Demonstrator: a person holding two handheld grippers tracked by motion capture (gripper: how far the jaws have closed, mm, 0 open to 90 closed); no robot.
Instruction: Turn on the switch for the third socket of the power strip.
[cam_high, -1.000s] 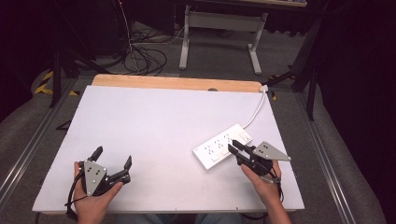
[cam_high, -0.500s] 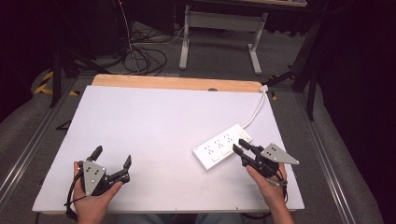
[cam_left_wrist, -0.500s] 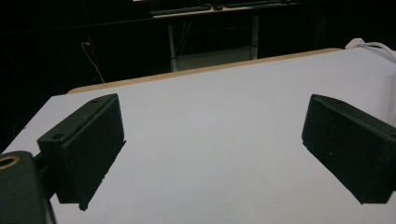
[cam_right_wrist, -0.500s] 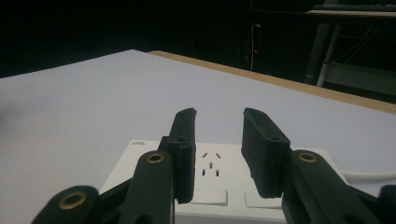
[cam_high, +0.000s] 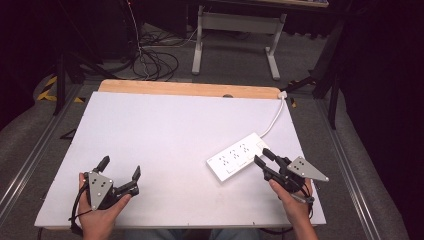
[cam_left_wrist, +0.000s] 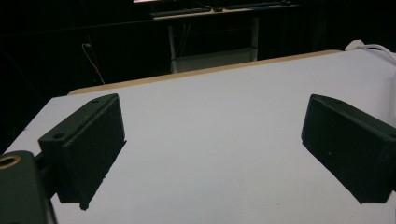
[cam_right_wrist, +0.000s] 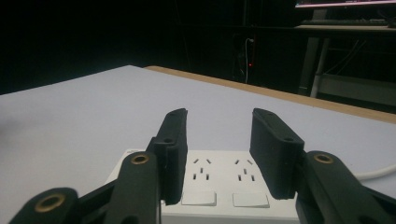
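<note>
Resting near the table's (cam_high: 175, 125) front-left corner, left gripper (cam_high: 120, 170) sits in the person's left hand (cam_high: 100, 212), jaws spread wide with bare white tabletop between them; nothing grasped. Left gripper view confirms it: both black jaws far apart over the plain surface, wooden back edge (cam_left_wrist: 210, 70) beyond.

Right gripper (cam_high: 264, 159) sits at front right, held by the right hand (cam_high: 295, 200), grey plate (cam_high: 307, 169) on top. Jaws are partly parted and point at the near end of the power strip (cam_high: 239, 156). In the right gripper view the jaws hang just above the strip (cam_right_wrist: 219, 177), sockets visible in the gap; jaws released, not clamped on it. Can't tell if a jaw tip touches the casing.

Strip lies diagonally on the right half of the table, white cable (cam_high: 275, 117) running off its far end to the back-right corner.
</note>
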